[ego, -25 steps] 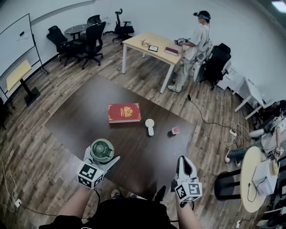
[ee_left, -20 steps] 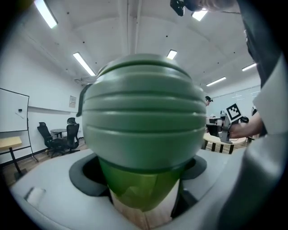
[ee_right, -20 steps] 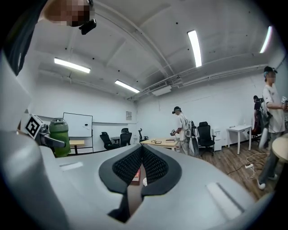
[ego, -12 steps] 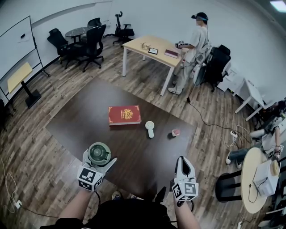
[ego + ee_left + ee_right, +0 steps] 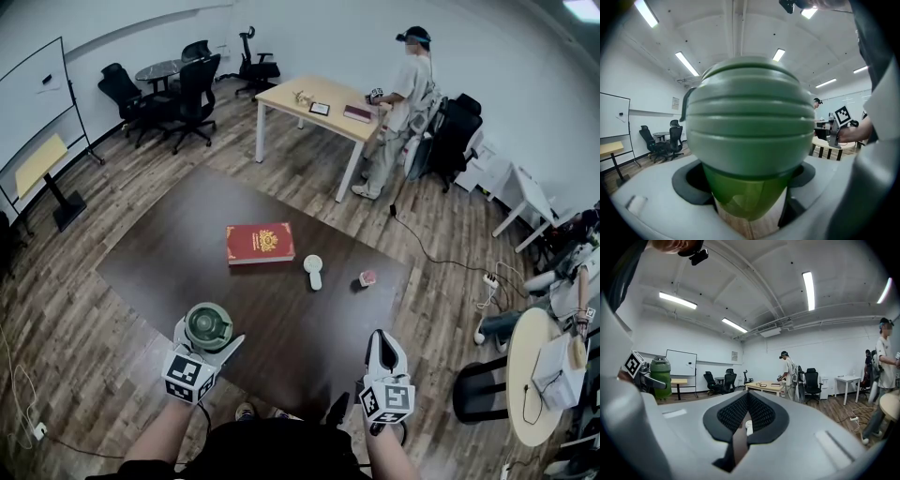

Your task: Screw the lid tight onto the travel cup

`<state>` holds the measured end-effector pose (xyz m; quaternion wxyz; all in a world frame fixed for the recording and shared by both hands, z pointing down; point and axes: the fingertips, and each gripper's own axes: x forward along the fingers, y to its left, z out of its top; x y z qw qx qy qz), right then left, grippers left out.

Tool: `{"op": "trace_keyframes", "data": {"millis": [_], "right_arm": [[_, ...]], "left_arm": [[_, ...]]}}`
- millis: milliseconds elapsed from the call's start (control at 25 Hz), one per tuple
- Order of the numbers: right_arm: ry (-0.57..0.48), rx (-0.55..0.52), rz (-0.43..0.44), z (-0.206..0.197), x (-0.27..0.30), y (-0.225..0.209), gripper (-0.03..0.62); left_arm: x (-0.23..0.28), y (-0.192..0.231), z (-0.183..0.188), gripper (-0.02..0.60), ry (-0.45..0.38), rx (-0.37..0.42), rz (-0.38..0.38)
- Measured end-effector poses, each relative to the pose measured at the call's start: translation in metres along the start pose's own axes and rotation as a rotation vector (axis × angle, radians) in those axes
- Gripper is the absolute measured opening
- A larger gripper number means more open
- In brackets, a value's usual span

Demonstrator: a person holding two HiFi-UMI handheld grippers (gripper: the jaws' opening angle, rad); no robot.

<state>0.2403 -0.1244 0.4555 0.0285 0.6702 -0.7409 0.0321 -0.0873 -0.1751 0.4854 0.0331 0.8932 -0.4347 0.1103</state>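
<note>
Since the earlier frame the travel cup (image 5: 747, 131) has drifted slightly nearer, clamped in the left gripper's (image 5: 212, 336) fingers over the desk's (image 5: 281, 300) near-left edge. Right gripper (image 5: 385, 349): fingers together, empty. Risk: twisting the lid (image 5: 208, 322) may spin the cup within only 2 fingers.

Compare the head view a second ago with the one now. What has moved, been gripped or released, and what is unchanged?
Nothing has clearly changed. The left gripper still holds the green travel cup, at most drawn slightly toward the person. The right gripper stays shut and empty. The red book lies where it was on the table.
</note>
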Motion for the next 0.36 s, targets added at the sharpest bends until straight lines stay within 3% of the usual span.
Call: {"op": "trace_keyframes", "data": {"millis": [360], "right_arm": [[-0.007,0.002,0.010,0.0074,-0.0031,-0.0013,0.008]], "left_arm": [[-0.0021,-0.0071,0.0026,0.419,0.010,-0.004,-0.009]]}}
